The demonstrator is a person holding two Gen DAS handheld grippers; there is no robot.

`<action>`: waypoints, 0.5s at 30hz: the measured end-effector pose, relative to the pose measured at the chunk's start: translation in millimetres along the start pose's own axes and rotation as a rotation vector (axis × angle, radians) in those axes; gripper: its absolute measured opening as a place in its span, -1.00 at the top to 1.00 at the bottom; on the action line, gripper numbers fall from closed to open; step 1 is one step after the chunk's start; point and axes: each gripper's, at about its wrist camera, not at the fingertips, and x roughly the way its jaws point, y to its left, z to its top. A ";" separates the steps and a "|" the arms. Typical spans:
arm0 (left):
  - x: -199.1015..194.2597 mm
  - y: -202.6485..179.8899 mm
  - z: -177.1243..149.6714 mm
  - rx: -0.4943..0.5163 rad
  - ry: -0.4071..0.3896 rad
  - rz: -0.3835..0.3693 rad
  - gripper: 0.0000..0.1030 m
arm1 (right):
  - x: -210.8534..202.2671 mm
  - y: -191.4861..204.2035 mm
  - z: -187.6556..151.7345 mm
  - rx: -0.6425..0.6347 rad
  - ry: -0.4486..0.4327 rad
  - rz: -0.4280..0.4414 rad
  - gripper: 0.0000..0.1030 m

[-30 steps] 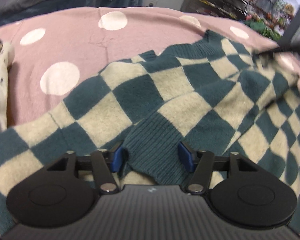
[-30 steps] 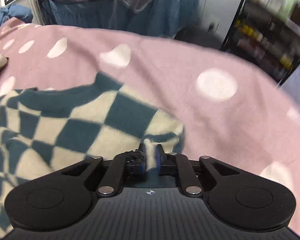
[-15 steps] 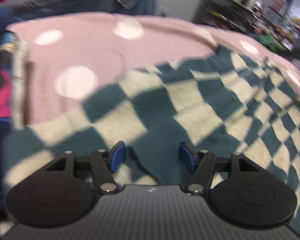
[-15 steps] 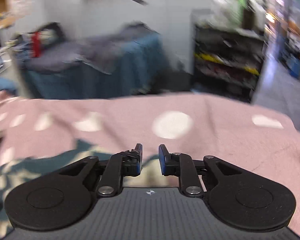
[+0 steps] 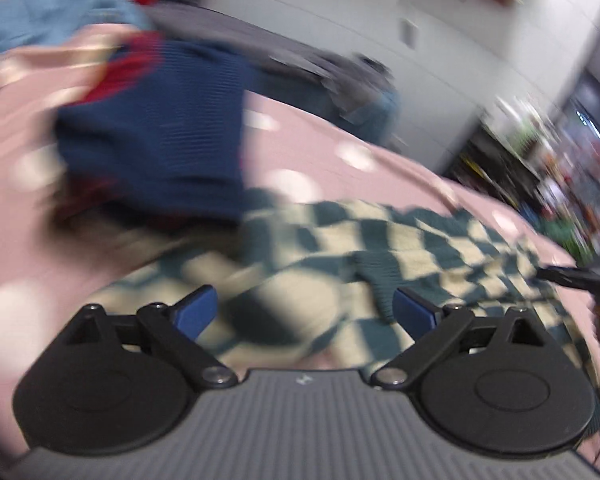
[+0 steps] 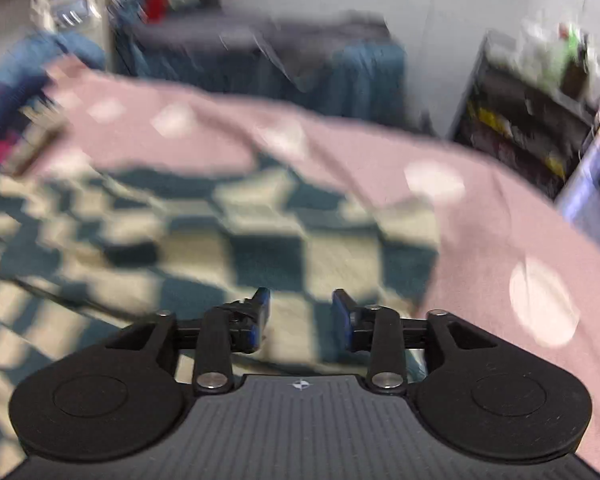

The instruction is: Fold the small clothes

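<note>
Both tongs, left (image 5: pixel 304 312) and right (image 6: pixel 300 312), have just spread apart, empty, above the checked sweater (image 6: pixel 204 240), which seemingly stretches lengthwise from lower left to right of frame.

Both claws (image 5: pixel 306 310) (image 6: pixel 301 314) newly agape, empty

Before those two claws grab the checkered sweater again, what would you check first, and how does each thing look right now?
1. Left hand-held gripper open: ok. Its jaws have just been opening and now stand wide, with nothing pinched.
2. Right hand-held gripper open: ok. Its jaws have just been opening; the sweater lies below them, not clamped.
3. Checkered sweater released onto the pink dotted cover: ok.
4. Sweater lying flat and smooth: cannot tell; both views are blurred.
5. Navy garment clear of the sweater: not ok; in the left wrist view it seems to sit right at the sweater's edge.
6. Next corner to grip visible: cannot tell.
</note>
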 end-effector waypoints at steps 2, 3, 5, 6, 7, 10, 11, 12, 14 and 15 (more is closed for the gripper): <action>-28.7 26.5 -21.2 -0.072 -0.042 0.095 -0.82 | -26.5 21.8 -0.1 -0.015 -0.075 0.068 -1.00; -38.2 36.7 -32.0 -0.099 -0.045 0.133 -0.81 | -36.8 34.5 -2.0 -0.031 -0.098 0.103 -1.00; -44.8 52.0 -49.4 -0.136 -0.012 0.157 -0.66 | -49.8 62.8 -4.0 -0.069 -0.117 0.160 -1.00; -44.6 55.9 -55.7 -0.151 0.004 0.168 -0.56 | -54.3 74.4 -7.2 -0.083 -0.123 0.178 -1.00; -42.8 56.9 -60.4 -0.154 0.018 0.173 -0.55 | -59.0 85.5 -10.1 -0.093 -0.125 0.195 -1.00; -33.7 50.9 -69.5 -0.104 -0.007 0.255 -0.53 | -64.9 115.8 -18.6 -0.116 -0.113 0.240 -1.00; -28.2 50.2 -71.5 -0.095 0.001 0.270 -0.52 | -67.4 122.4 -22.7 -0.118 -0.109 0.252 -1.00; -21.7 51.3 -73.1 -0.091 0.012 0.264 -0.49 | -69.3 128.4 -26.8 -0.115 -0.102 0.261 -1.00; -9.6 48.0 -79.7 -0.061 0.004 0.268 -0.31 | -70.1 135.0 -33.9 -0.092 -0.091 0.275 -1.00; -8.6 43.6 -82.3 -0.030 -0.011 0.302 0.01 | -69.8 136.8 -37.1 -0.082 -0.078 0.285 -1.00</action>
